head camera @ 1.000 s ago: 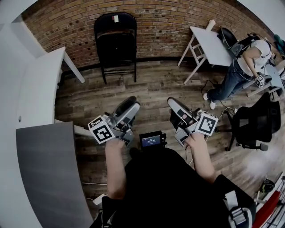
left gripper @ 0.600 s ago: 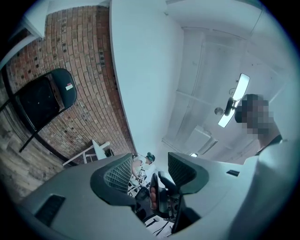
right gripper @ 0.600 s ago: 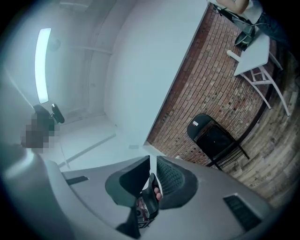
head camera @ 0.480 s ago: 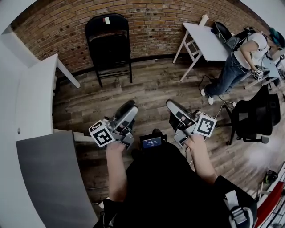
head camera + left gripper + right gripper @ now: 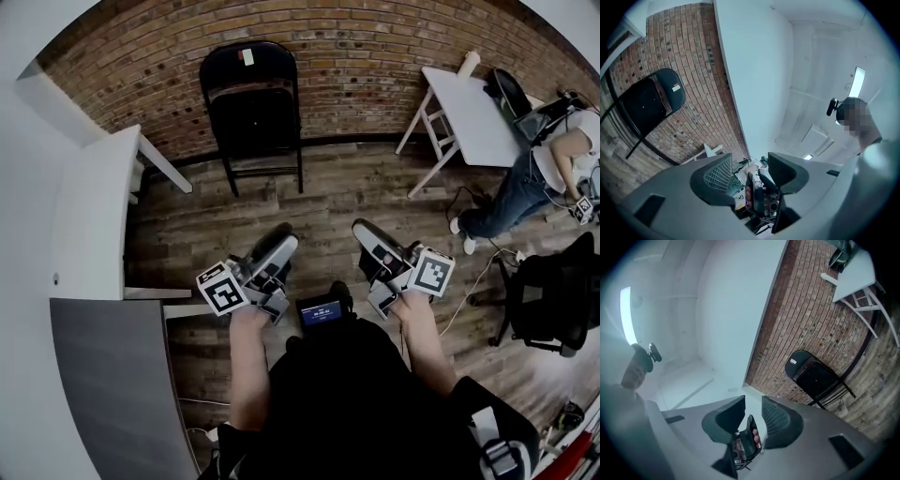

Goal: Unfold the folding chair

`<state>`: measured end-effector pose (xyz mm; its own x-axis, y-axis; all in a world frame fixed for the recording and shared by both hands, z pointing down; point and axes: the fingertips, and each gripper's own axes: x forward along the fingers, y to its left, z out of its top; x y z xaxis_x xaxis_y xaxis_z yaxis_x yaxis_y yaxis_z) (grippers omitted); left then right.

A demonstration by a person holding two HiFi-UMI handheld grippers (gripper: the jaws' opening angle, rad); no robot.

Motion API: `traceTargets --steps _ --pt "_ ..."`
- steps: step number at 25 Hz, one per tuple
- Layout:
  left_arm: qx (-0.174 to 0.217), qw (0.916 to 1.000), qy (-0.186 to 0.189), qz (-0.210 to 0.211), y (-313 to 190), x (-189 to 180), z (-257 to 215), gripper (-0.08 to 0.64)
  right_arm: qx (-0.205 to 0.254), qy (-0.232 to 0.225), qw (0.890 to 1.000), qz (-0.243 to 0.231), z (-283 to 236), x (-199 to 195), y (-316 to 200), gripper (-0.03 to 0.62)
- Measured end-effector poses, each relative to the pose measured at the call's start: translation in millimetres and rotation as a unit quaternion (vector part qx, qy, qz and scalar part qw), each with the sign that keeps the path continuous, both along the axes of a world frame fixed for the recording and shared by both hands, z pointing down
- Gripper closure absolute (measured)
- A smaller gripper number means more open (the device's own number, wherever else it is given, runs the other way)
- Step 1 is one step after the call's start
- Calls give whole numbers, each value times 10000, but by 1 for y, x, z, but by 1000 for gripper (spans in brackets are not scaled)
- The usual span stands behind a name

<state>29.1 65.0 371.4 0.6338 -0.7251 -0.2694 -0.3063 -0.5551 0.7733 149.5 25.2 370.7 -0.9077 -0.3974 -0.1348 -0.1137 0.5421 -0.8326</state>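
A black metal folding chair [image 5: 251,103] stands folded flat against a red brick wall [image 5: 375,56] on a wooden plank floor [image 5: 328,187]. Well apart from it, a person holds two grippers side by side, pointing towards it. The left gripper [image 5: 278,236] has its jaws released and empty. The right gripper [image 5: 364,231] has jaws that have just been opening, with nothing between them.

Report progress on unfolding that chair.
Done: nothing; the folding chair stands folded against the brick wall. In hand: nothing; the left gripper is open and empty, the right gripper has just been opening its jaws, nothing between them, both well short of the chair. Left: approach, grip, unfold it.
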Motion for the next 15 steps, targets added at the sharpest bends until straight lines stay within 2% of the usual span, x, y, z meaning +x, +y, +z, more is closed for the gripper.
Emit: traceTargets --steps 4,8,15 --pt "-20 9999 -97 -126 -50 9 -7 302 51 -106 9996 -244 -8 1 -56 500" --pt "-82 9995 -177 -241 -84 21 -9 302 -98 -274 9987 -419 -7 9 -95 500" --pt "-204 9989 -219 -370 -125 26 -6 302 -266 -440 9972 -549 3 13 -134 500"
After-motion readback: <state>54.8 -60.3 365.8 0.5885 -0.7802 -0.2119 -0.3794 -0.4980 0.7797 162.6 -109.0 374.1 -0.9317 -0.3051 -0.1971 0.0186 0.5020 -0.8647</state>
